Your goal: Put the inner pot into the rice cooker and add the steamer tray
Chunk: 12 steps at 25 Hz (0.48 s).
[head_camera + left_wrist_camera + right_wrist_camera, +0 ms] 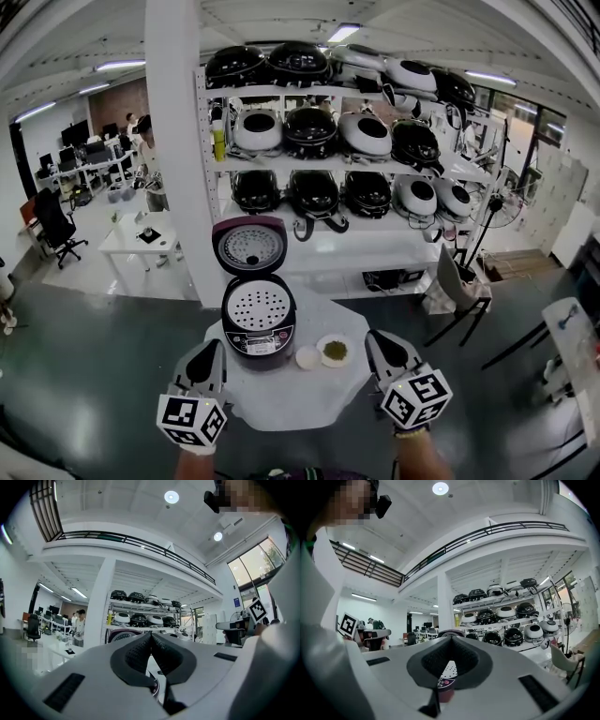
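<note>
1. Nearest the head camera, 2 claws are held low over the near edge of a white table (281, 398): the left gripper (210, 347) and the right gripper (377, 336), each carrying a marker cube (191, 419).
2. Left gripper jaws are seen pressed together, with nothing caught between them.
3. Right gripper jaws are likewise pressed together and empty.
4. The rice cooker (259, 339) is set on the table ahead of both claws and between them, touched by neither and nearer the left one.
5. Its lid (249, 246) is stood open at the back.
6. The steamer tray (258, 305), white and perforated, is seated in the cooker's mouth; the inner pot below it is hidden.
7. 2 small dishes (335, 352) are laid just right of the cooker, near the right gripper's tip.
8. Shelves (337, 164) of other cookers are seen behind.
</note>
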### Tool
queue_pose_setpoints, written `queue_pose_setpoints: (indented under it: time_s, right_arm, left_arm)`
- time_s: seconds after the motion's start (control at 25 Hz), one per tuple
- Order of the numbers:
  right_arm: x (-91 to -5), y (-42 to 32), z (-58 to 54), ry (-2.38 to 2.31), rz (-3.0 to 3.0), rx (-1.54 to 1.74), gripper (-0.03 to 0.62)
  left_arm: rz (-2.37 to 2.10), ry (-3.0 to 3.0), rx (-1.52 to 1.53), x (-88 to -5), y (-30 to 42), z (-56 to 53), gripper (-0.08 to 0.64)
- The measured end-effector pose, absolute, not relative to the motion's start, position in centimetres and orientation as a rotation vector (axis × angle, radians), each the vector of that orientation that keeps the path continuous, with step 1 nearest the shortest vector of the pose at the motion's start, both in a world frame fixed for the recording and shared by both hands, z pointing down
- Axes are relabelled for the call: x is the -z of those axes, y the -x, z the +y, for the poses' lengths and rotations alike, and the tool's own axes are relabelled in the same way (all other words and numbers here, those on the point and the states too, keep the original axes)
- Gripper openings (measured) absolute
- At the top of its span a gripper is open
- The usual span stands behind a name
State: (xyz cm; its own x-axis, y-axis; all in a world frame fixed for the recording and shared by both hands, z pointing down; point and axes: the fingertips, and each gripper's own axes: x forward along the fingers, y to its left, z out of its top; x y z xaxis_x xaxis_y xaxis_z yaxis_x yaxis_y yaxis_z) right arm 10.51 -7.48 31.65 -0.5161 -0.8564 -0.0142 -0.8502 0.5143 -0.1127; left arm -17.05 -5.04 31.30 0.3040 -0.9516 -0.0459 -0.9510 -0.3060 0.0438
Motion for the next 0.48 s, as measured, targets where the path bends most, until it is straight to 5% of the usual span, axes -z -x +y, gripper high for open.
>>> queue_pose_setpoints:
  time_s: [0.48]
  right_arm:
    - [-31.1,-9.83,-7.23,1.498,2.68,0.136,0.005]
  left_arm:
    - [-1.818,-2.529,0.113,-31.06,17.23,-4.86,0.021]
